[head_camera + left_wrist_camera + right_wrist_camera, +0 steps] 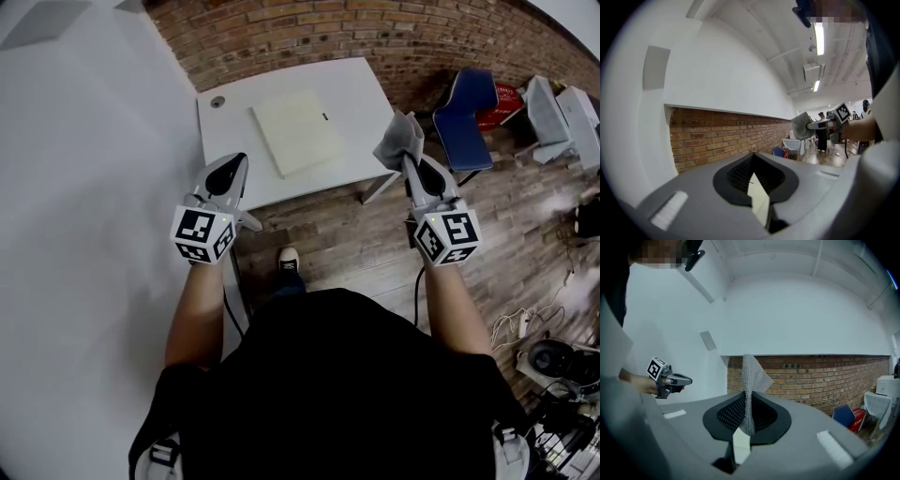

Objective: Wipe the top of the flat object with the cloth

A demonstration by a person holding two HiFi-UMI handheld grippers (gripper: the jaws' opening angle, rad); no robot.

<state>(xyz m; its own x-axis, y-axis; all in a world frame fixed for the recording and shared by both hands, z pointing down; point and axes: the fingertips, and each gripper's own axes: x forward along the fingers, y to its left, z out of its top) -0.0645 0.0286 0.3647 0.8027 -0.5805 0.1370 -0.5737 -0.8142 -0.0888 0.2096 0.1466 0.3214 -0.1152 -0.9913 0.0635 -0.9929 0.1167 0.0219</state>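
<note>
One cloth (752,376) clamped between right gripper (412,164) jaws, left gripper (234,161) jaws together, empty.

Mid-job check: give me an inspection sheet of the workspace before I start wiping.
Surface: white table, with a small round fitting near its far left corner.
Job's things: pale flat object lying on the table; grey cloth held up in the air, not touching it.
Clutter: nothing seen on the table.
Grippers: left gripper shut, empty; right gripper shut on the cloth.
Cables: loose cables on the floor at the right.
Surroundings: brick wall, blue chair, wooden floor.
</note>
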